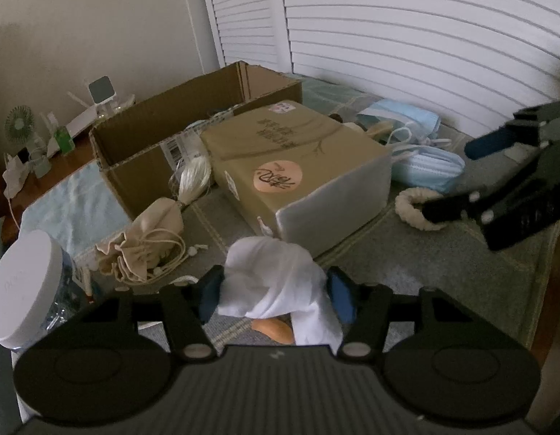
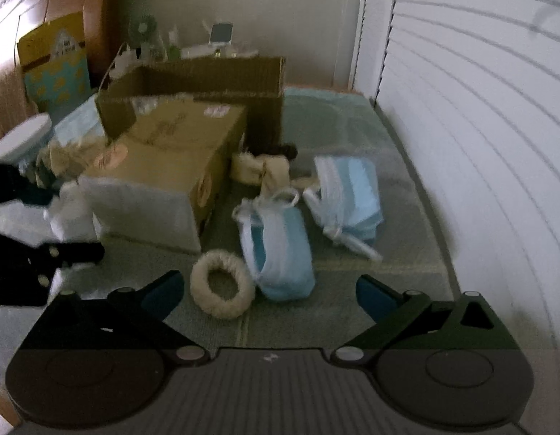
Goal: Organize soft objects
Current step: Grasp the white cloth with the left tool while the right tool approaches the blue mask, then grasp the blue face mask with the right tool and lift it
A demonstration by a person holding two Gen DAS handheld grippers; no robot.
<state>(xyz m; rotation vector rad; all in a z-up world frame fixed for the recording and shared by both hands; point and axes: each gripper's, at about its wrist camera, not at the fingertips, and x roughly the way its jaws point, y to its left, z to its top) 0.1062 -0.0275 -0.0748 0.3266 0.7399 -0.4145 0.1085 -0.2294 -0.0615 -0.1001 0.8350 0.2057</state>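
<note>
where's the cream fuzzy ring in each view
Left wrist: the ring lies at right of centre on the green mat, partly behind the right gripper.
Right wrist: the ring lies low at centre, just ahead of the open fingers, touching a blue mask bundle.
Shared landmark: the tan tissue pack, left of the ring in both.

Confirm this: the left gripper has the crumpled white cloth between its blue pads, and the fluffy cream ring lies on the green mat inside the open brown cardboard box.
Not quite. The left gripper does have the crumpled white cloth between its blue pads, but the fluffy cream ring lies on the green mat out in the open, beside the light blue bundle of face masks, not inside the open brown cardboard box. The right wrist view shows it.
</note>
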